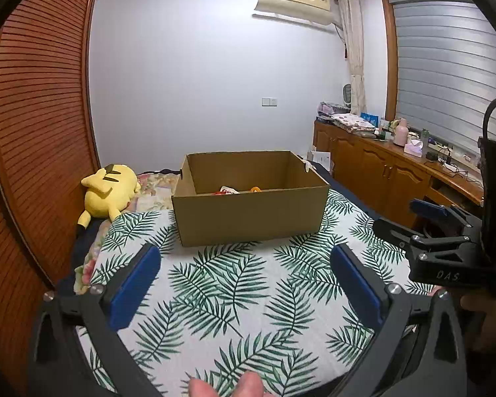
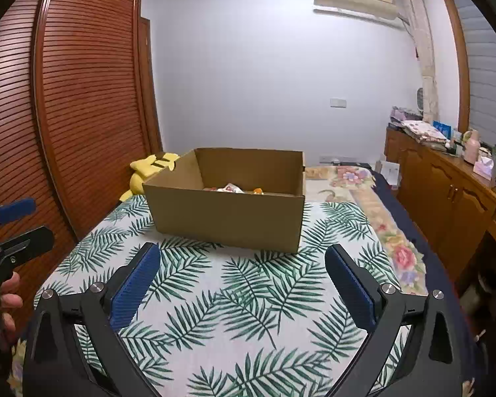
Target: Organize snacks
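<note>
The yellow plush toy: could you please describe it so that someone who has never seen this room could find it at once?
Start at the bed with the palm-leaf cloth and the open cardboard box standing on it. Look past the box's left side, toward the slatted wooden wardrobe doors. There the yellow plush toy lies on its side, the only bright yellow, soft thing there, with black-tipped ears.

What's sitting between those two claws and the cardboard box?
Nothing visible. Only bare leaf-print cloth lies between the open left claw, the open right claw and the cardboard box. The yellow plush toy lies off to the side.
</note>
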The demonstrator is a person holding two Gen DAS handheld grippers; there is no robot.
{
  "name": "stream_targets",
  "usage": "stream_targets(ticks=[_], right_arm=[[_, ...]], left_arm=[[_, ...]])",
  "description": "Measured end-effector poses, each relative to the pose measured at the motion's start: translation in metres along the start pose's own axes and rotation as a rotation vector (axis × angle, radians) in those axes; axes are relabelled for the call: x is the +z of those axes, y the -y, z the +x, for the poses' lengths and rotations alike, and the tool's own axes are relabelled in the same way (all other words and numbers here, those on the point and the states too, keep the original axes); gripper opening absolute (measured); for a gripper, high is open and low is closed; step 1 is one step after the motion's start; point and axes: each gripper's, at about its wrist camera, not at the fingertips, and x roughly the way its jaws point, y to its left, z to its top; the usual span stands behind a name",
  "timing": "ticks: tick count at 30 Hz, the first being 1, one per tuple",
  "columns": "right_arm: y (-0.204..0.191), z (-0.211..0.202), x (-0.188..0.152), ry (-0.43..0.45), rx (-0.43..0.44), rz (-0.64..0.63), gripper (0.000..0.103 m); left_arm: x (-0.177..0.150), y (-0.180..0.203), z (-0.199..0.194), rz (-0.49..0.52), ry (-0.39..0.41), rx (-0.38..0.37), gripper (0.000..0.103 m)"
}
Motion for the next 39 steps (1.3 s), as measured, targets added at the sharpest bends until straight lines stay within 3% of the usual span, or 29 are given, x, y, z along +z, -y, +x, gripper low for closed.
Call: stream_targets(ticks=[13, 21, 39], right_arm=[[0.001, -0.015, -0.020, 0.006, -0.044, 0.006, 0.102], [0.001, -0.020, -0.026, 0.020, -0.050, 0.014, 0.102], [-0.005, -0.017, -0.033, 0.017, -0.058, 0.002, 0.102]], left_arm=[[-0.022, 0.003, -0.016, -0.031, 0.019, 0.053, 0.103], [-0.040, 0.001, -0.002, -0.058, -0.019, 0.091, 0.103], [-0.051, -0.006, 0.003, -0.073, -0.019, 0.100, 0.103]])
